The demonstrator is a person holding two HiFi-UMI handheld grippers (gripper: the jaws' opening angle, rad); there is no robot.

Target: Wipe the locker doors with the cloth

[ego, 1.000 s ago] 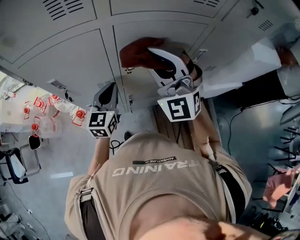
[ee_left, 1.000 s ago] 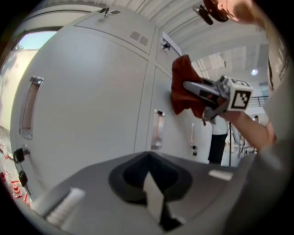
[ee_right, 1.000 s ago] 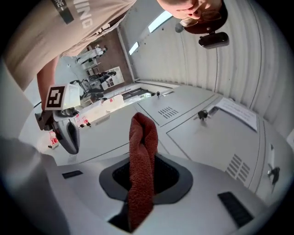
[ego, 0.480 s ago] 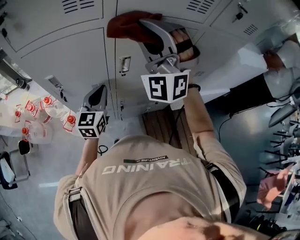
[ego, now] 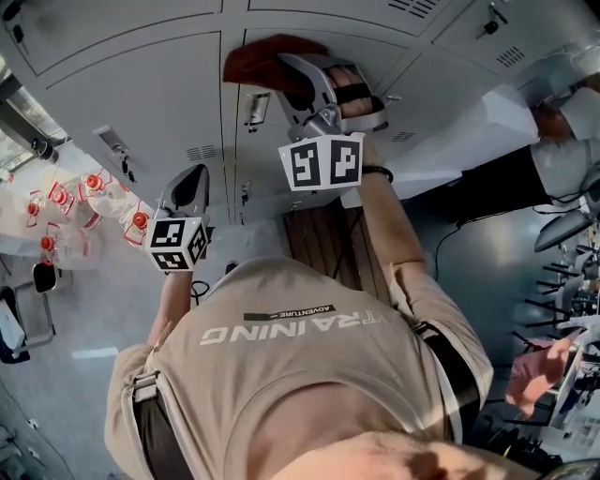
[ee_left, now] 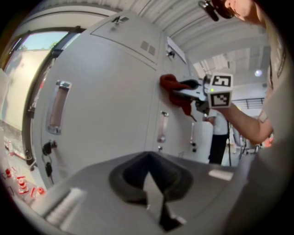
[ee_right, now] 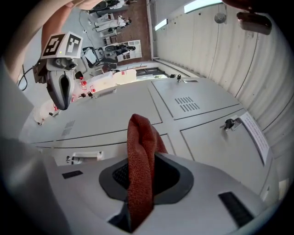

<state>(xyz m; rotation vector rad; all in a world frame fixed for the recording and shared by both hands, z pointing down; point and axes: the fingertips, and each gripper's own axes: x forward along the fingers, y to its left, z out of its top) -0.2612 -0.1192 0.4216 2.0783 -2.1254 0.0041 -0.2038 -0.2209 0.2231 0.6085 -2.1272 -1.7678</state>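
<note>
While head view hides the pinch, right gripper view shows right gripper point(ee_right: 138, 186) clamped on red cloth point(ee_right: 140, 151) | cloth pressed on grey locker door point(ego: 141, 84) | left gripper point(ee_left: 151, 183) jaws together, empty | versus a second ago: right arm stretched further out

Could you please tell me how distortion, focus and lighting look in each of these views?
Head view: evenly lit and sharp, locker doors bowed by the wide lens. Left gripper view: round black vignette, window washed out, the left gripper blurred up close. Right gripper view: same fisheye curve, the cloth crisp in the right gripper, ceiling light glaring.
</note>
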